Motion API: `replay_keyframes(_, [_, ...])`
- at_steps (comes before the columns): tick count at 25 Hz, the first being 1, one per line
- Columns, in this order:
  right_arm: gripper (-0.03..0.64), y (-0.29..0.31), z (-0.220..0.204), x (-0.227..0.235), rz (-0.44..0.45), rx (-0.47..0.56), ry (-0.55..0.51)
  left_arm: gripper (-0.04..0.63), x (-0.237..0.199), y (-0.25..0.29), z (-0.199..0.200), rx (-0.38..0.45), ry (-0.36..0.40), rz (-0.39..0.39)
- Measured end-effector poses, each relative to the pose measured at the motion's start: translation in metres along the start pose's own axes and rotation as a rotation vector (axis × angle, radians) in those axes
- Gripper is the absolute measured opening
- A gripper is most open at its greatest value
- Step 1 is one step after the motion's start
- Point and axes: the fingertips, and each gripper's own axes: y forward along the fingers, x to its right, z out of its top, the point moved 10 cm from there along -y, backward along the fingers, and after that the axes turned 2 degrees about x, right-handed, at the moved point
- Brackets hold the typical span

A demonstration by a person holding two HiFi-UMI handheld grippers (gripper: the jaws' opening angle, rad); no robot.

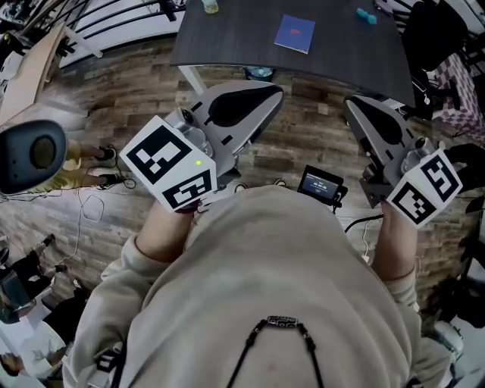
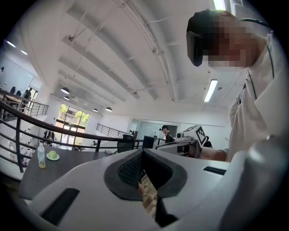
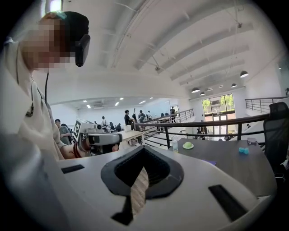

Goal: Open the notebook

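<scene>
Two claws are held up in front of the person, short of the worktop and over the wooden floor. The left claw has its jaws together with nothing between them. The right claw is closed and empty too. On the one dark worktop ahead lies one blue notebook, closed, near the worktop's middle and well apart from both claws. Farther along the worktop, one bottle stands beside one green thing on a saucer. One teal thing sits toward the worktop's right end.
</scene>
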Motion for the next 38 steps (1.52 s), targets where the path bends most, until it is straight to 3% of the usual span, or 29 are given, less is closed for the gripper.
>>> replay_keyframes(12, [0.015,0.023,-0.002,0.033,-0.008,-0.022,0.095,0.002,-0.024,0.023,-0.002,-0.072,-0.059,0.003])
replay_keyframes(18, [0.015,0.015,-0.012,0.052,-0.037,0.011,0.134,0.002,-0.019,0.040,-0.007,-0.105,-0.049,0.000])
replay_keyframes(24, [0.015,-0.001,-0.025,0.065,-0.051,0.021,0.078,0.002,-0.008,0.059,-0.013,-0.139,-0.025,-0.002])
replay_keyframes(38, [0.015,-0.008,-0.030,0.070,-0.031,0.090,0.172,0.002,-0.013,0.079,-0.004,-0.168,-0.004,-0.071])
